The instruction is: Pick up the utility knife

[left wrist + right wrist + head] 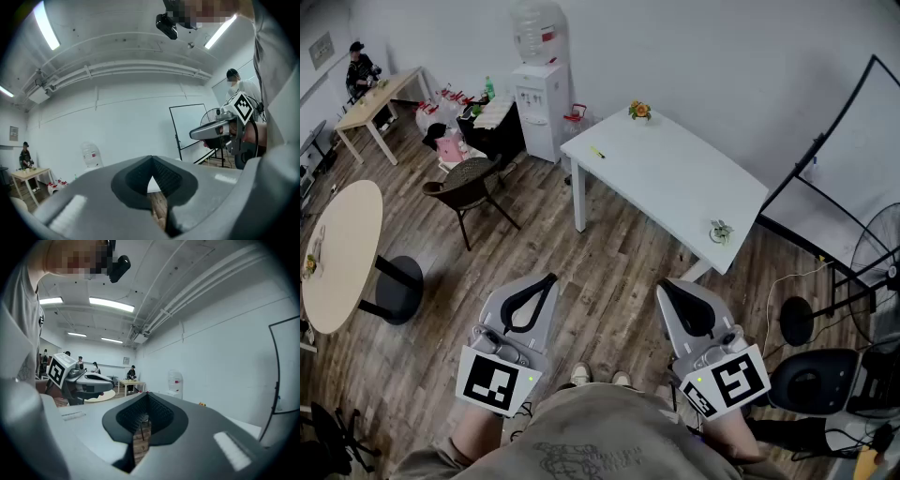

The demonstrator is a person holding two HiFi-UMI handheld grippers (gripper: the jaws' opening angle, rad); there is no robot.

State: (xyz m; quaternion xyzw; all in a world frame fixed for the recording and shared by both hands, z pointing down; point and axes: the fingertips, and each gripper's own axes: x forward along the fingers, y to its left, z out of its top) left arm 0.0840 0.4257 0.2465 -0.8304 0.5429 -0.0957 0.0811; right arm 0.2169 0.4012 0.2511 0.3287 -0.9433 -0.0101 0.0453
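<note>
Left gripper (549, 279) and right gripper (666, 285): jaws closed, empty. Utility knife (596, 151): on white table (675, 178), well apart, toward 12 o'clock. Long axis roughly 10-to-4 o'clock; blade end too small to tell.

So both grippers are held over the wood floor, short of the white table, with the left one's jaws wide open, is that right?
No: the left gripper has its jaws shut on nothing, as the left gripper view shows. The rest holds: it and the right gripper are over the wood floor, short of the white table.

White table (675, 178), wooden floor (609, 272)
</note>
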